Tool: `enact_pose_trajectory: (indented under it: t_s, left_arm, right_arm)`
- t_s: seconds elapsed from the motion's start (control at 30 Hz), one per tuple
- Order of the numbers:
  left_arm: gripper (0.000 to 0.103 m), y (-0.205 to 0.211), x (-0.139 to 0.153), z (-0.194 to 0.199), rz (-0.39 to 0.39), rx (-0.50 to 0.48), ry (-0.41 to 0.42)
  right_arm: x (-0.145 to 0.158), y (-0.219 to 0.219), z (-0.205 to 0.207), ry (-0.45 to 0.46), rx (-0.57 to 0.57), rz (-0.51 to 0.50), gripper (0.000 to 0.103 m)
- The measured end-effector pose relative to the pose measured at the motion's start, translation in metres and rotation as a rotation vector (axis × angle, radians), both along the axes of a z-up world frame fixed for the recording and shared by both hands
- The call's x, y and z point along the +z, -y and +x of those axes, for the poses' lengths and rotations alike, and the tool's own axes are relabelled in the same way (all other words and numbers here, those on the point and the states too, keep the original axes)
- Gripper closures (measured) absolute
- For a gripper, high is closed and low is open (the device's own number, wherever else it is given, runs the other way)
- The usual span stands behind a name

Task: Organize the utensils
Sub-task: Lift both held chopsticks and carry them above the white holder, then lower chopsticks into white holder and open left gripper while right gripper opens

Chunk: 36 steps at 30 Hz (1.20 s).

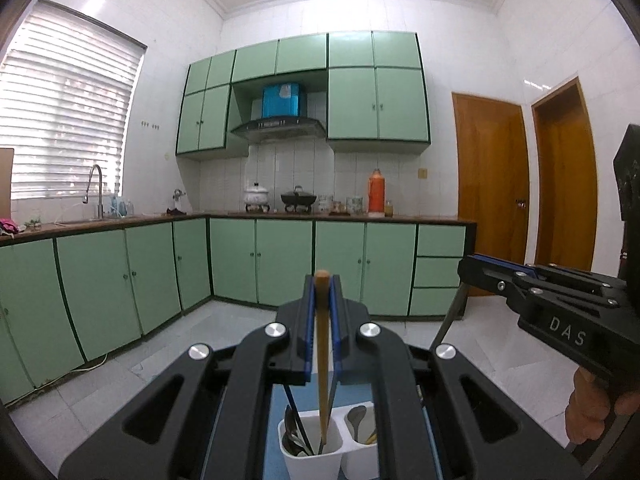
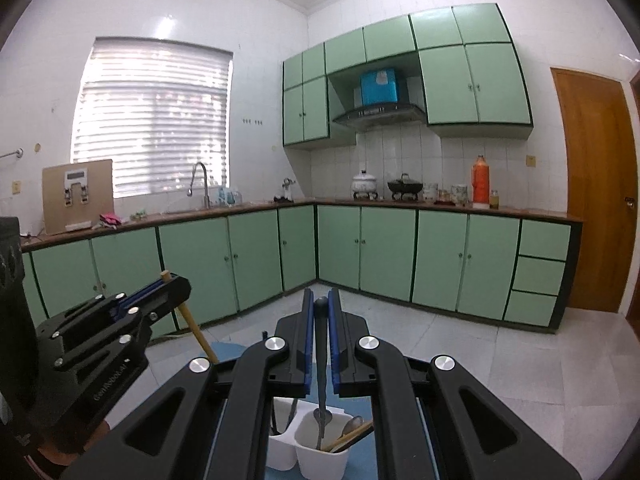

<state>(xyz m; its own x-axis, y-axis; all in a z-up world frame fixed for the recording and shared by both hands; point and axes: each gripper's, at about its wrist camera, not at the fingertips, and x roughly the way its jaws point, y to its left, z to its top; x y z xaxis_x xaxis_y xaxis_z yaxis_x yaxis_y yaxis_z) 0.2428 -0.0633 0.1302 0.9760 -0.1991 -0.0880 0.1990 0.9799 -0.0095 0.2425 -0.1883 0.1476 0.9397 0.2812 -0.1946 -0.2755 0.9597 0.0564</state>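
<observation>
Utensils being sorted into two white holders: wooden chopstick clamped upright in left gripper, hanging over left cup; dark-handled spoon clamped in right gripper over right cup. Holding both vertical, likely for clean dropping. Pointing roughly level, side by side.

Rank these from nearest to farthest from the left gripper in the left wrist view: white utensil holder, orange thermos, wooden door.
1. white utensil holder, directly below the jaws.
2. wooden door, on the right wall.
3. orange thermos, on the far counter, though close to the door.
</observation>
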Motion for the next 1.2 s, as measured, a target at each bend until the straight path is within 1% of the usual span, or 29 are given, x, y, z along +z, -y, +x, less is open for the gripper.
enact_pose_trajectory:
  t_s: [0.2, 0.33, 0.77, 0.87, 1.13, 1.2]
  left_arm:
    - [0.097, 0.001, -0.02, 0.035, 0.012, 0.008, -0.056]
    - [0.097, -0.005, -0.035, 0.049, 0.013, 0.008, -0.094]
    - [0.097, -0.018, -0.075, 0.078, 0.02, 0.0, -0.194]
    - [0.097, -0.02, -0.083, 0.082, 0.025, -0.005, -0.212]
    - [0.096, -0.021, -0.093, 0.082, 0.031, -0.009, -0.232]
    - [0.093, -0.023, -0.092, 0.082, 0.029, -0.005, -0.235]
  right_arm:
    - [-0.022, -0.007, 0.026, -0.055, 0.008, -0.009, 0.096]
    - [-0.036, -0.008, 0.04, -0.087, 0.012, -0.01, 0.096]
    - [-0.08, -0.014, 0.067, -0.181, 0.003, -0.012, 0.096]
    - [-0.085, -0.015, 0.066, -0.171, -0.007, -0.017, 0.096]
    - [-0.084, -0.016, 0.066, -0.177, -0.009, -0.024, 0.096]
    - [-0.083, -0.015, 0.066, -0.18, -0.022, -0.026, 0.096]
